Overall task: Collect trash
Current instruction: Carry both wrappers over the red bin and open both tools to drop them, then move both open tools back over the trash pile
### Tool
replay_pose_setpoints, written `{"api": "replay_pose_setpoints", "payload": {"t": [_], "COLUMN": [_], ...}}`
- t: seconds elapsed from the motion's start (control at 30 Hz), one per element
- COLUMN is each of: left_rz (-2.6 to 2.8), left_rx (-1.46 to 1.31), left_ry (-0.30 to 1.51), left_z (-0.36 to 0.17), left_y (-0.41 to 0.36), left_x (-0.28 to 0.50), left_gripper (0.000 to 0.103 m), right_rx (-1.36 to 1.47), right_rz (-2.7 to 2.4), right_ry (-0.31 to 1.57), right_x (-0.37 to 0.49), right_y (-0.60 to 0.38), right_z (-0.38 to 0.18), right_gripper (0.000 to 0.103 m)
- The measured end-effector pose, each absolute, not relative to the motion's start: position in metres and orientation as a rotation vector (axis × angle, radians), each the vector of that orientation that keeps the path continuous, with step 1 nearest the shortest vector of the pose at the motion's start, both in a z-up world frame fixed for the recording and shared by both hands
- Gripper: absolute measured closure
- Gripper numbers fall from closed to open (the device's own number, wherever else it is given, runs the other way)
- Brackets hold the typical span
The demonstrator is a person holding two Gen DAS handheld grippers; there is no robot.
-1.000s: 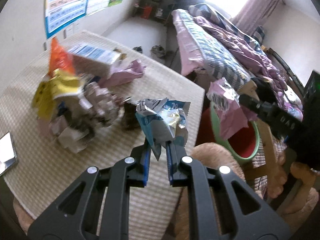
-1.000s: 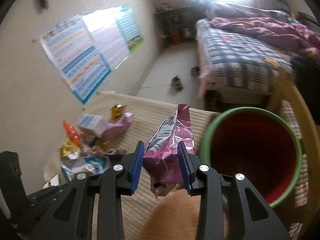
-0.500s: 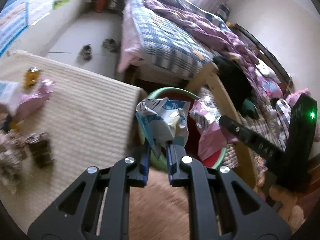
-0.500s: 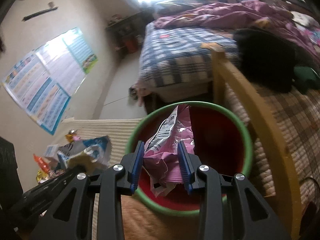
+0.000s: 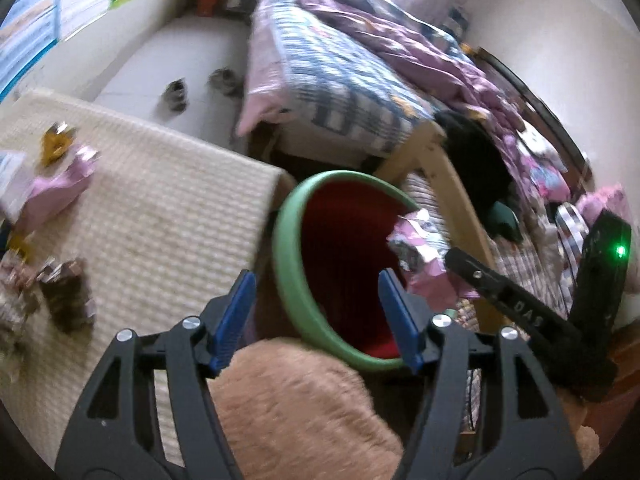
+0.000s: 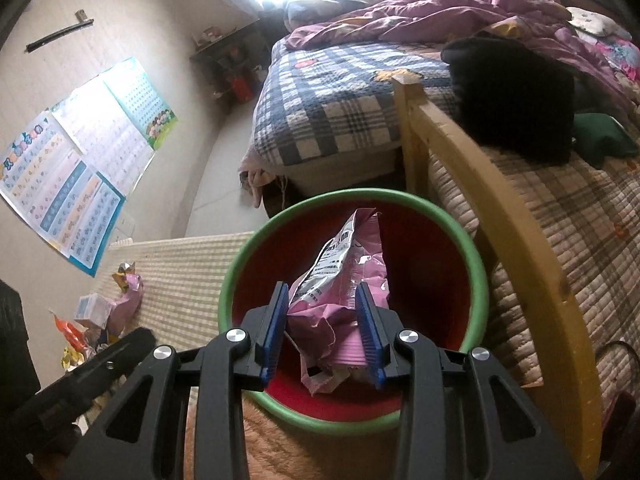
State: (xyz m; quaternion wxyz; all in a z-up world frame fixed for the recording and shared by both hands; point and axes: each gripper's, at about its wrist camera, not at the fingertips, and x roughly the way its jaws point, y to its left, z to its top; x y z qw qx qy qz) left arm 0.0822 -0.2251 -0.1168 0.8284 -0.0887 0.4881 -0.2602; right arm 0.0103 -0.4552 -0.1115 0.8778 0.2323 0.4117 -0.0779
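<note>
A red bin with a green rim (image 5: pixel 288 248) stands beside the table; it also shows in the right wrist view (image 6: pixel 476 264). My left gripper (image 5: pixel 316 316) is open and empty, just over the bin's near rim. My right gripper (image 6: pixel 322 332) is shut on a crumpled pink wrapper (image 6: pixel 344 280) and holds it over the bin's mouth. The same pink wrapper (image 5: pixel 420 256) shows at the bin's right side in the left wrist view. More trash (image 5: pixel 52 192) lies on the woven table mat at the left.
A pile of wrappers and a small box (image 6: pixel 96 316) lies on the table (image 5: pixel 160 216). A wooden bed frame (image 6: pixel 492 208) with a plaid blanket stands right behind the bin. A furry tan surface (image 5: pixel 296 408) is below the grippers. Shoes (image 5: pixel 176 94) lie on the floor.
My left gripper has opened and the blue and white wrapper it held is gone from view. The right gripper has stayed shut on the pink wrapper, moving further over the bin.
</note>
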Motion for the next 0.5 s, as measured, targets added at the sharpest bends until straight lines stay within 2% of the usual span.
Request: {"api": "replay_pose_setpoints", "payload": {"t": [0.13, 0.2, 0.5], "left_rz": [-0.483, -0.467, -0.360], "left_rx": [-0.215, -0.213, -0.234], "left_ry": [1.039, 1.033, 1.009], "left_z": [-0.119, -0.119, -0.116], "left_y": [-0.191, -0.180, -0.115], "left_x": [0.079, 0.075, 0.054], "left_gripper": [0.040, 0.040, 0.037], "right_rx": [0.501, 0.504, 0.460], "right_rz": [-0.152, -0.151, -0.097], "right_ry": [0.873, 0.871, 0.879], "right_x": [0.014, 0.014, 0.018], "right_y": [-0.449, -0.447, -0.415], "right_z": [-0.116, -0.115, -0.107], "right_gripper": [0.063, 0.052, 0.051]}}
